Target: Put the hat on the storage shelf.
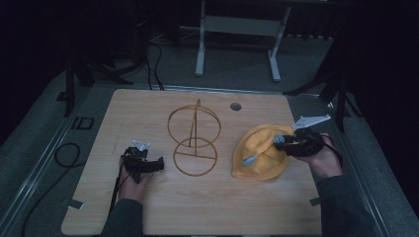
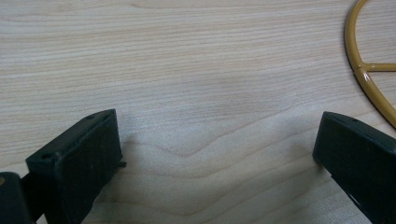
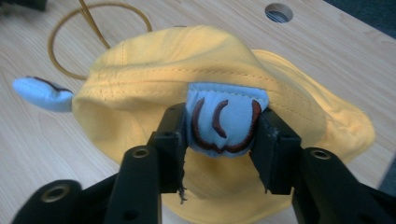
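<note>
In the right gripper view, the right gripper [image 3: 223,140] is clenching a light blue ear [image 3: 224,119] with dark brown stitching, its two black jaws pressing that flap from either side at the centre of the frame. The ear is sitting on the rim of a yellow hat [image 3: 196,70], which is spreading across the middle of the frame and lying on the wooden table [image 3: 336,60]. A second blue ear [image 3: 42,93] is sticking out at the left edge of the hat. A round hole [image 3: 279,11] in the table is showing at the top of the frame.

In the high view, the right gripper [image 1: 281,143] is lying at the right side of the hat [image 1: 259,153], held by the person's right hand [image 1: 323,160] at the right of the frame.

The left gripper [image 1: 159,164] is resting at the lower left of the high view, held by the left hand [image 1: 132,185]. In the left gripper view its jaws are standing wide apart with nothing but bare wood between them. A gold wire stand [image 1: 193,138], made of a round base, a post and an upright ring, is standing at the centre of the table, between gripper and hat; its base [image 2: 369,74] is curving into the upper right of the left gripper view.
</note>
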`<state>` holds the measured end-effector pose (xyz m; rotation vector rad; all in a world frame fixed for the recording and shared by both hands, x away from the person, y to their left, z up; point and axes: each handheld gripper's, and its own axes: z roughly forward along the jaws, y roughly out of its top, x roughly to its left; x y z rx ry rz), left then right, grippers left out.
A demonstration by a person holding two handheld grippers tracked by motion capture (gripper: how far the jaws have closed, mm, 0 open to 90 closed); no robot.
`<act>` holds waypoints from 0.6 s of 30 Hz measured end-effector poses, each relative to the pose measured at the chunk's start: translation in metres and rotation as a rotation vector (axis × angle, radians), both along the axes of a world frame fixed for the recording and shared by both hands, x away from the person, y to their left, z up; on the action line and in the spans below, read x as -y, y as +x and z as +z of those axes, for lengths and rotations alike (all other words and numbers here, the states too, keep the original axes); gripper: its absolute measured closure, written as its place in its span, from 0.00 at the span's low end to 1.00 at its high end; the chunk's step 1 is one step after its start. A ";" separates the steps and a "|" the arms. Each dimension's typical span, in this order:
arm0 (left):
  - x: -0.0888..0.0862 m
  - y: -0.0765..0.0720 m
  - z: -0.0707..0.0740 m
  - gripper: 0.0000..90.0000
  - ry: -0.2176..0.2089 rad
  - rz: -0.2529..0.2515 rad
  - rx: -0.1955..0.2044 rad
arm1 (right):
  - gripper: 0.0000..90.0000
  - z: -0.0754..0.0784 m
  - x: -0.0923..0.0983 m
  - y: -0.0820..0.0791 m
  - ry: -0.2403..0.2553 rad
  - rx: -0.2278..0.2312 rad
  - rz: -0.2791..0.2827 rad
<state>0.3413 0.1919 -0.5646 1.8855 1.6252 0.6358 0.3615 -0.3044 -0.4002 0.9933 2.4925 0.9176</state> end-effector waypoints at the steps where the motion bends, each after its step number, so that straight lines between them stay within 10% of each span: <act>1: 0.000 0.000 0.000 0.01 0.002 -0.001 0.000 | 0.61 0.001 0.000 -0.001 -0.022 0.008 -0.001; 18: 0.000 0.000 0.000 0.01 0.004 -0.004 -0.002 | 0.55 0.014 0.009 -0.003 -0.064 0.041 0.008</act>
